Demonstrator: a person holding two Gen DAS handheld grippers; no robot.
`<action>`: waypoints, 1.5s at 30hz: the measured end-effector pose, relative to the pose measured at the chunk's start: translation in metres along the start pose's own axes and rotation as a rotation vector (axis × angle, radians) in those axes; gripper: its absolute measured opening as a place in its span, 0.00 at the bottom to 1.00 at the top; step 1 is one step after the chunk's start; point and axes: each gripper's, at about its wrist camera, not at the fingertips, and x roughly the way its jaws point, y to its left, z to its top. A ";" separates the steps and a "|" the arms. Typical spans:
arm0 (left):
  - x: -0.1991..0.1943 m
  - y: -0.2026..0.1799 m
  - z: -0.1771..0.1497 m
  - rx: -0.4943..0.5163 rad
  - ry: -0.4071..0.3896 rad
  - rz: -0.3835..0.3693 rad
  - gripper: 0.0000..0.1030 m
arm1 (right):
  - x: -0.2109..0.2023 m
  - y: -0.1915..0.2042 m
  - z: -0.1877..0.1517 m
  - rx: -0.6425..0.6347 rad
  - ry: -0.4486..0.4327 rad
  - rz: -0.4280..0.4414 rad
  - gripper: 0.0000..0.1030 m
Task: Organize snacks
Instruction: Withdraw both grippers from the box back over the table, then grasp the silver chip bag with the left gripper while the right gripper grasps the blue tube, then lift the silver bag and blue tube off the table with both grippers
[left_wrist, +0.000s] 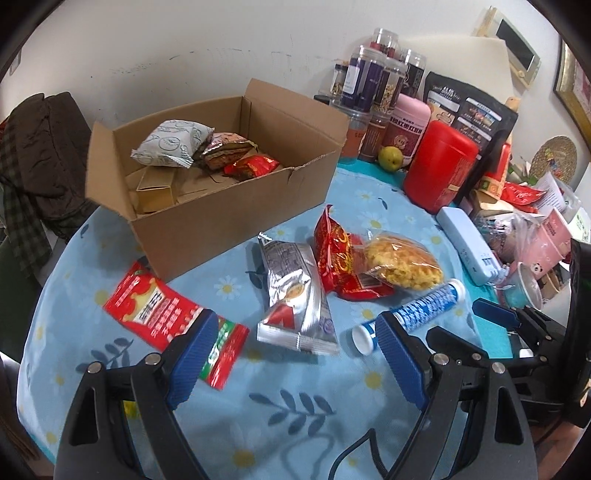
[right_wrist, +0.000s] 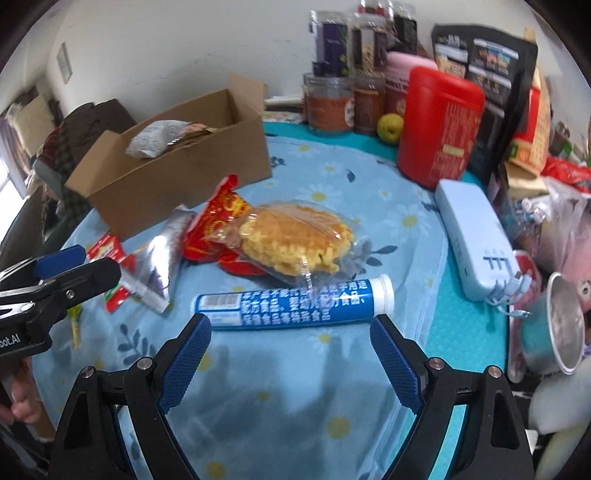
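On flowered tablecloth (right_wrist: 406, 221), just ahead of right gripper (right_wrist: 290, 326), jaws spread: blue tablet tube (right_wrist: 291, 303) lying crosswise. Straddle mid-body, close squarely, carry to cardboard box (right_wrist: 177, 184). Left gripper (left_wrist: 295, 332) likewise spread, holding nothing.

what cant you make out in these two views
- Box contents: in the right wrist view its near wall hides all but the white packet.
- Red flat packet: the left gripper finger covers one end in the left wrist view.
- Tube print: too blurred to read in the right wrist view.
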 end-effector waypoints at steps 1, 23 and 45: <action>0.004 0.000 0.002 0.002 0.004 0.001 0.85 | 0.003 -0.003 0.001 0.009 0.008 -0.001 0.86; 0.068 0.001 0.027 0.050 0.125 0.018 0.69 | 0.051 -0.026 0.031 0.111 0.087 0.001 0.86; 0.040 -0.013 -0.025 0.033 0.196 -0.026 0.43 | 0.022 -0.016 -0.021 -0.062 0.107 -0.023 0.30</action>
